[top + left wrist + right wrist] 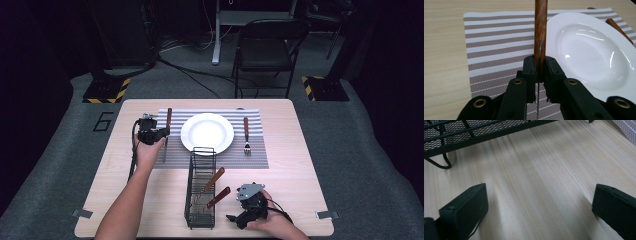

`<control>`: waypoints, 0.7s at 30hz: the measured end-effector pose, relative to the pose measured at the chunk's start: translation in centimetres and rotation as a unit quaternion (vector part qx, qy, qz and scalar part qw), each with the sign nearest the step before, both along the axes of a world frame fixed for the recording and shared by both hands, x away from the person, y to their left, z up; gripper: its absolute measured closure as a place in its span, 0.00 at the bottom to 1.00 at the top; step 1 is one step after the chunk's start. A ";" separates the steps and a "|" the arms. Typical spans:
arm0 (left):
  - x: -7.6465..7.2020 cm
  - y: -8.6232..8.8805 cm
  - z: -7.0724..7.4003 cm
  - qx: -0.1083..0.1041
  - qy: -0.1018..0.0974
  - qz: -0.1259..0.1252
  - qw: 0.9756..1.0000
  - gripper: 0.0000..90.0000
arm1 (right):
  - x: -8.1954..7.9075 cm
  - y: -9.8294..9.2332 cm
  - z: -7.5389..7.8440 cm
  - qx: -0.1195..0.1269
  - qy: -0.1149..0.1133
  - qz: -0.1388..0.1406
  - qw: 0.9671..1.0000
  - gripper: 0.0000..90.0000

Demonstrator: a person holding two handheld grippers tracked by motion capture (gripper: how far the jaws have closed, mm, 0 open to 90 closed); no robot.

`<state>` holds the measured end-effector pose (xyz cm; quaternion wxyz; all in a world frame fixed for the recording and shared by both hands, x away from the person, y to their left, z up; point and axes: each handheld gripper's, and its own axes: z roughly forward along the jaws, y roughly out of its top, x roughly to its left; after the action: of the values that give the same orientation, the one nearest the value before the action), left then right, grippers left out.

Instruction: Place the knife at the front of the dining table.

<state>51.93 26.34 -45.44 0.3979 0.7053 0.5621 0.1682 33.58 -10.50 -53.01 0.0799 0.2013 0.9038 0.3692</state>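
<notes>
Table-setting step in hand, judged from the layout: knife (166,131) going down at the left of the white plate (207,133). High view: left gripper (152,134) over the left edge of the striped placemat (252,155), clamped on the knife where blade meets wooden handle, handle pointing away from the person, blade trailing back toward the near mat edge; fork (246,135) already lying on the mat right of the plate; black wire caddy (201,187) nearer the person with two more wooden-handled utensils (214,187) leaning in it; right gripper (239,218) resting low on the bare table (295,200) just right of the caddy. Left gripper view: jaws pinched tight on the knife (540,45), thin blade edge-on between the pads, handle running up just beside the plate rim (549,37), placemat (499,45) below; contact with the mat hard to tell. Right gripper view: jaws spread wide over plain wood (541,182), nothing between them, caddy foot (441,162) up at the left. Next move, probably: lower the knife flat onto the mat parallel to the plate, clear of the rim, then let go gently; afterwards, perhaps, another piece from the caddy.
</notes>
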 end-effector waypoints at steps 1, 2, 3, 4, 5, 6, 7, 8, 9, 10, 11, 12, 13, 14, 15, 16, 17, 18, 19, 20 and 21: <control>0.0 0.0 0.0 0.000 0.000 0.000 1.000 0.89 | 0.0 0.0 0.0 0.000 0.000 0.000 1.000 0.00; 0.4 0.3 -0.5 -0.010 0.006 0.009 1.000 0.89 | 0.0 0.0 0.0 0.000 0.000 0.000 1.000 0.00; 0.6 0.4 -0.7 -0.017 0.006 0.013 1.000 0.89 | 0.0 0.0 0.0 0.000 0.000 0.000 1.000 0.00; 0.8 0.6 -0.9 -0.023 0.010 0.016 1.000 0.89 | 0.0 0.0 0.0 0.000 0.000 0.000 1.000 0.00; 0.9 0.7 -1.1 -0.030 0.013 0.020 0.999 0.89 | 0.0 0.0 0.0 0.000 0.000 0.000 1.000 0.00; 0.9 0.7 -1.1 -0.030 0.013 0.020 0.999 0.89 | 0.0 0.0 0.0 0.000 0.000 0.000 1.000 0.00; 1.1 0.8 -1.3 -0.040 0.016 0.023 0.999 0.89 | 0.0 0.0 0.0 0.000 0.000 0.000 1.000 0.00; 1.3 0.8 -1.6 -0.046 0.019 0.028 0.998 0.89 | 0.0 0.0 0.0 0.000 0.000 0.000 1.000 0.00; 1.4 0.9 -1.7 -0.049 0.019 0.030 0.998 0.89 | 0.0 0.0 0.0 0.000 0.000 0.000 1.000 0.00; 1.4 0.9 -1.8 -0.048 0.019 0.030 0.998 0.89 | 0.0 0.0 0.0 0.000 0.000 0.000 1.000 0.00; 1.5 0.8 -1.9 -0.049 0.019 0.032 0.998 0.89 | 0.0 0.0 0.0 0.000 0.000 0.000 1.000 0.00; 1.6 0.7 -2.0 -0.050 0.018 0.034 0.998 0.89 | 0.0 0.0 0.0 0.000 0.000 0.000 1.000 0.00; 1.7 0.7 -2.1 -0.047 0.018 0.033 0.998 0.89 | 0.0 0.0 0.0 0.000 0.000 0.000 1.000 0.00; 1.7 0.7 -2.2 -0.051 0.020 0.036 0.998 0.89 | 0.0 0.0 0.0 0.000 0.000 0.000 1.000 0.00; 1.8 0.7 -2.4 -0.053 0.019 0.038 0.998 0.89 | 0.0 0.0 0.0 0.000 0.000 0.000 1.000 0.00; 1.9 0.7 -2.5 -0.055 0.023 0.040 0.997 0.89 | 0.0 0.0 0.0 0.000 0.000 0.000 1.000 0.00; 2.0 0.8 -2.7 -0.056 0.023 0.042 0.997 0.89 | 0.0 0.0 0.0 0.000 0.000 0.000 1.000 0.00; 2.0 0.8 -2.7 -0.056 0.023 0.042 0.997 0.89 | 0.0 0.0 0.0 0.000 0.000 0.000 1.000 0.00; 2.1 0.8 -2.9 -0.061 0.026 0.047 0.997 0.89 | 0.0 0.0 0.0 0.000 0.000 0.000 1.000 0.00; 2.1 0.8 -2.9 -0.061 0.026 0.047 0.997 0.89 | 0.0 0.0 0.0 0.000 0.000 0.000 1.000 0.00; 2.2 0.9 -3.0 -0.063 0.027 0.050 0.996 0.89 | 0.0 0.0 0.0 0.000 0.000 0.000 1.000 0.00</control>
<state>54.13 27.19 -48.42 0.4178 0.6537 0.6168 0.1331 33.58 -10.49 -53.01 0.0797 0.2016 0.9037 0.3692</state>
